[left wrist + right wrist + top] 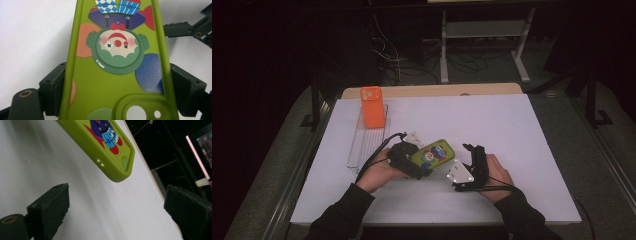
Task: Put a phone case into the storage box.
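- Left gripper view shows the lime-green soft-rubber phone case printed with a clown [117,62] clamped across its width by the left tongs [117,97], one black pad on each long edge, near the camera cut-out end.
- High view: that case [435,153] is held just above the white bench [512,130], between the left tongs [424,167] and the right tongs [471,150], tilted with its far end up.
- Right gripper view has the right tongs [117,212] standing wide apart and empty, the case's free end [110,150] ahead of them and not touched.
- Handling, as I judge it: light, flexible and slightly grippy; a thin shell that will bow or twist if squeezed hard at mid-span.
- Best hold: across the two long edges near a corner or the thicker camera surround, where the rim is stiffest.
- Well apart at the bench's far left, an orange phone case [373,107] stands on a clear plastic tray [362,145].
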`<move>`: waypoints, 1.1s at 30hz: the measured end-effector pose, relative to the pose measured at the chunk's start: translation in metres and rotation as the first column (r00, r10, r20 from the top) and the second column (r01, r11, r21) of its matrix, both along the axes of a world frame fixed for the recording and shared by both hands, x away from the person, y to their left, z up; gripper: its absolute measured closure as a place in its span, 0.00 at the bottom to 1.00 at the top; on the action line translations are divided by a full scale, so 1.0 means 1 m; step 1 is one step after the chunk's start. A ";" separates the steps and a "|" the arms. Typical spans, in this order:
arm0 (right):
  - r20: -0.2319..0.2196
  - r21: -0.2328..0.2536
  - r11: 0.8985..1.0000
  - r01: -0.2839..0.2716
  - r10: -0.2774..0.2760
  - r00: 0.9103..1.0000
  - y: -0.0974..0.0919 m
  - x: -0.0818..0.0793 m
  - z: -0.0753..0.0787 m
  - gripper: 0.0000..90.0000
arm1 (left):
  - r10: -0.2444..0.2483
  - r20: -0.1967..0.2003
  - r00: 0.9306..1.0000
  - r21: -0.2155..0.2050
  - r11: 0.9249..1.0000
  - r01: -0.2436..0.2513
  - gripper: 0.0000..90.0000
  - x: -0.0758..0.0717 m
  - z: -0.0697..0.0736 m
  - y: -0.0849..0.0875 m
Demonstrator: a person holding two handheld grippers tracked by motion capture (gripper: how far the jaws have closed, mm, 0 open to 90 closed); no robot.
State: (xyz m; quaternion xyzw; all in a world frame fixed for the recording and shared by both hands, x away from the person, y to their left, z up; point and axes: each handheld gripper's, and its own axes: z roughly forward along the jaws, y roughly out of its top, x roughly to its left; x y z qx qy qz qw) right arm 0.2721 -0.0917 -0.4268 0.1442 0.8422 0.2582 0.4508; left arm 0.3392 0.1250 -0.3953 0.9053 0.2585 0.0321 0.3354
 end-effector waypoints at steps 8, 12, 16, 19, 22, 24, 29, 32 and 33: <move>0.117 -0.125 0.991 -0.042 0.056 0.992 0.002 -0.002 -0.001 0.06 | -0.023 -0.003 1.000 0.030 0.999 0.023 0.17 0.002 0.000 0.002; 0.159 -0.165 0.985 -0.046 0.073 0.985 0.005 -0.004 -0.004 0.06 | 0.000 -0.010 1.000 0.007 1.000 0.000 0.17 0.000 -0.001 0.000; 0.214 -0.227 0.973 -0.051 0.101 0.972 0.010 -0.006 -0.006 0.06 | -0.023 -0.004 1.000 0.036 0.999 0.023 0.17 0.002 0.001 0.002; 0.257 -0.277 0.959 -0.061 0.135 0.957 0.013 -0.008 -0.007 0.06 | -0.003 -0.010 1.000 0.014 1.000 0.003 0.17 0.001 0.000 0.000; 0.273 -0.304 0.950 -0.064 0.151 0.950 0.016 -0.010 -0.010 0.07 | -0.017 -0.007 1.000 0.025 1.000 0.017 0.17 0.001 0.001 0.001; 0.292 -0.324 0.944 -0.064 0.164 0.942 0.019 -0.011 -0.010 0.07 | -0.002 -0.015 1.000 0.005 1.000 0.002 0.17 0.000 0.001 -0.001; 0.342 -0.357 0.932 -0.065 0.196 0.919 0.026 -0.013 -0.012 0.12 | -0.032 -0.006 0.999 0.030 0.999 0.032 0.17 0.001 0.003 0.000; 0.350 -0.373 0.926 -0.066 0.206 0.914 0.029 -0.013 -0.013 0.15 | -0.035 -0.008 0.999 0.028 0.999 0.035 0.17 0.000 0.002 -0.001; 0.356 -0.383 0.922 -0.062 0.209 0.911 0.031 -0.013 -0.013 0.16 | -0.036 -0.008 0.999 0.031 0.999 0.036 0.17 0.000 0.002 -0.001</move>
